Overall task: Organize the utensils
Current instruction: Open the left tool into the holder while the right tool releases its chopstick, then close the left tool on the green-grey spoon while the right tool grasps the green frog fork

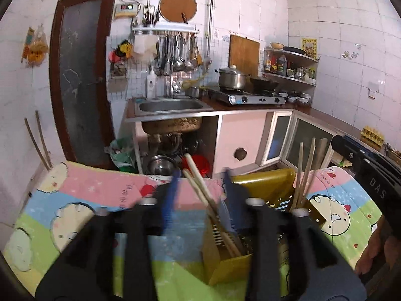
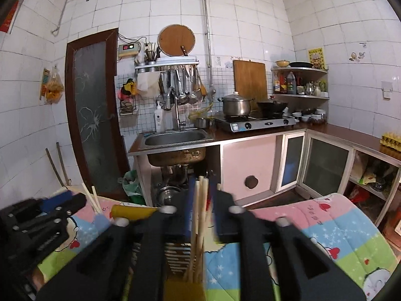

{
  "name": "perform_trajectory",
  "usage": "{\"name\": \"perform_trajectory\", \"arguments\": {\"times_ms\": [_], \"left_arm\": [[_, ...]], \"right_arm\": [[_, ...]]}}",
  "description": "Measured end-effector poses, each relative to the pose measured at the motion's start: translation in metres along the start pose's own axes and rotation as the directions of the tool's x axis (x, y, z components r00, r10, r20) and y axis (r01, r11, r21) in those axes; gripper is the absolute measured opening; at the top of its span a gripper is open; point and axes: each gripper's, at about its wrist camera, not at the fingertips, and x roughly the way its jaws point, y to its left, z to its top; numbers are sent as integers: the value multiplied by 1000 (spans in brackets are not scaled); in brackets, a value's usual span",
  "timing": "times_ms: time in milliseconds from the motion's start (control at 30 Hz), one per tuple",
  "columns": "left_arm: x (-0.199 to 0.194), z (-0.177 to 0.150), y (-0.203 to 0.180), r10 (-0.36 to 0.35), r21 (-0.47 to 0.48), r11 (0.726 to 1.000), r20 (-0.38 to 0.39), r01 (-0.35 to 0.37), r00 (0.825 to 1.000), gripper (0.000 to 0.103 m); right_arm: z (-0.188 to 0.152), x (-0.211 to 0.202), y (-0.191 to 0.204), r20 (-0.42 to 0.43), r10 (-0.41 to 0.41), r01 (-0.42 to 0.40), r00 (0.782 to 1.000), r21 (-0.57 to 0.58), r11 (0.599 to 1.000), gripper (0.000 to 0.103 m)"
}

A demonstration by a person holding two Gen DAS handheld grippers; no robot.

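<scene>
Only your left view shows both chopstick point(image 1: 200, 188) bundles; both grippers point(image 1: 200, 183) point(image 2: 201, 195) gape, chopsticks point(image 2: 200, 213) untouched between.

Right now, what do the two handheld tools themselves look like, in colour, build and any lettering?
Both are matte black plastic. The left tool has two broad black arms with blue pads on its fingers and small white round caps at the pivots. The right tool has the same black arms, white caps and dark blue pads; its body reads "DAS" in the left wrist view. No cables or sleeves show.
</scene>
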Motion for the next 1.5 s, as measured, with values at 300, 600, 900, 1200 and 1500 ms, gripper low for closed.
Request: {"name": "perform_trajectory", "arguments": {"times_ms": [300, 600, 900, 1200, 1500], "left_arm": [[-68, -1, 15, 3, 9, 1000, -3, -3, 1000, 98], [-75, -69, 12, 4, 40, 999, -131, 1, 991, 98], [-41, -126, 28, -23, -73, 997, -277, 3, 961, 98], [-12, -163, 28, 35, -3, 999, -370, -39, 929, 98], [3, -174, 28, 57, 20, 998, -436, -53, 898, 98]], "right_arm": [[-22, -67, -24, -66, -38, 38, 997, -2, 999, 77], [-96, -96, -26, -221, -26, 24, 975, -9, 1000, 83], [-158, -83, -18, -324, -30, 26, 946, -16, 1000, 88], [-173, -72, 0, -415, -11, -16, 910, -61, 998, 88], [-193, -60, 19, -509, -32, -38, 860, -127, 991, 74]]}}
